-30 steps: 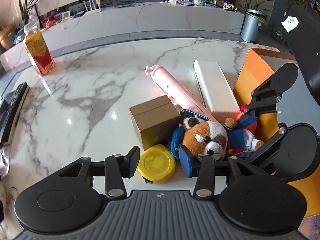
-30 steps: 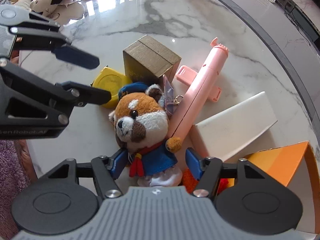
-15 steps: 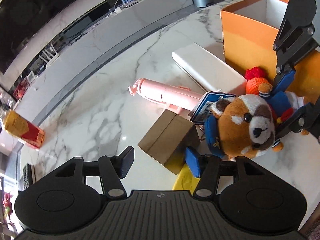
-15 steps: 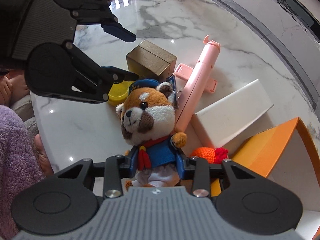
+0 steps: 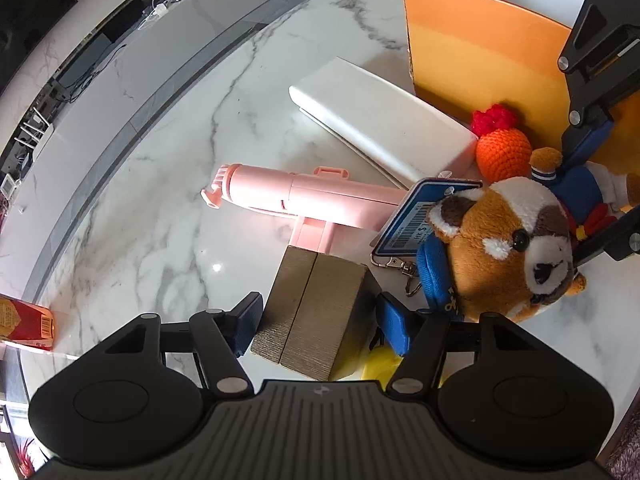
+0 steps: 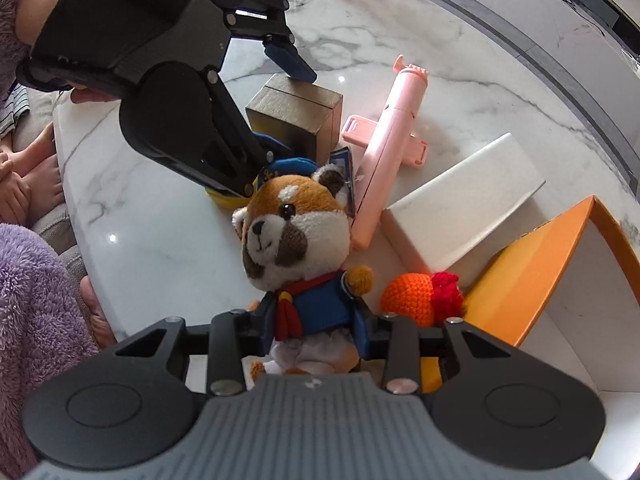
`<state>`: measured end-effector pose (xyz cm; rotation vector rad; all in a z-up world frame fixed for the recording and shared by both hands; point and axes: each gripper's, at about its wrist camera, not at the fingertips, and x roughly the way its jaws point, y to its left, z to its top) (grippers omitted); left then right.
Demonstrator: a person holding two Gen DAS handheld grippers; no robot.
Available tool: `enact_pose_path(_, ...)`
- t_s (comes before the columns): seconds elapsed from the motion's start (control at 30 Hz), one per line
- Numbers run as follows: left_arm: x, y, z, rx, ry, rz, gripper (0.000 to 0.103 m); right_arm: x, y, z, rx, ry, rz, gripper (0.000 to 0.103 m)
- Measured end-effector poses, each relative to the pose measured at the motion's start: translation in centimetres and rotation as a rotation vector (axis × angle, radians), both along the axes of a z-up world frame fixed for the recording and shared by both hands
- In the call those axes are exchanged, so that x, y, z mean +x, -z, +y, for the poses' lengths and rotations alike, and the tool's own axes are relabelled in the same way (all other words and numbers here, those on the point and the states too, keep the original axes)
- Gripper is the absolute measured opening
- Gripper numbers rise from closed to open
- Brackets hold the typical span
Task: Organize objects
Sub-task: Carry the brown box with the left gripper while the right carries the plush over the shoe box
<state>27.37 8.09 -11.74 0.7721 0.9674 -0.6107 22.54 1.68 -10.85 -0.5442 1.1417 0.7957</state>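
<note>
Going left to right across the marble desk (image 5: 132, 216), the first risk sits at the left tongs (image 5: 316, 330). They stand wide around the small brown box (image 5: 316, 312), one pad at each side and neither clearly pressing yet. A yellow round thing (image 6: 226, 199) lies half under that box and the left tongs, so closing low could pinch it as well or tip the box off it. The pink folding stick (image 5: 304, 196) touches the box's far edge and may be dragged along if the box is lifted at a slant.

Next comes the plush red panda (image 6: 296, 224), held at its blue-clad body by the right tongs (image 6: 316, 334), which are narrowed onto it. Its head is heavy and leans toward the left tongs; a soft body can slip from such a grip, and its card tag (image 5: 420, 216) and clip could catch on the pink stick. The two tools also work close together and might knock each other.

Further right, the white flat case (image 6: 460, 208) and the crocheted orange ball (image 6: 412, 296) lie against the orange box (image 6: 532, 256), outside it. That box is open, and the part of its white inside in view looks empty, though its floor is mostly hidden.
</note>
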Motion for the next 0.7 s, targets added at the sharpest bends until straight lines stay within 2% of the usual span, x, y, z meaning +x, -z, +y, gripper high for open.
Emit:
enact_pose_path(0.07,0.0,-0.1,0.1,-0.011,-0.041,0.008,0.07,-0.1,-0.4,-0.3,0.014,0.016,-0.012,0.039)
enact_pose_path(0.17,0.0,-0.9,0.9,-0.07,-0.137,0.031,0.063,-0.5,-1.3,-0.8,0.046,0.036,-0.017,0.039)
enact_pose_path(0.3,0.1,-1.9,2.5,-0.169,-0.308,0.055,0.06,-1.0,-2.5,-1.1,0.087,0.084,-0.042,0.039)
enact_pose_path(0.43,-0.7,-4.0,3.6,-0.251,-0.462,0.027,0.06,-1.3,-4.0,-2.0,0.149,0.152,-0.049,0.039)
enact_pose_path(0.57,-3.2,-7.8,3.2,-0.329,-0.483,-0.001,0.06,-2.4,-6.5,-3.7,0.219,0.214,-0.077,0.038)
enact_pose_path(0.7,-6.5,-11.6,1.6,-0.42,-0.489,-0.017,0.06,-4.1,-9.3,-7.1,0.311,0.293,-0.105,0.038)
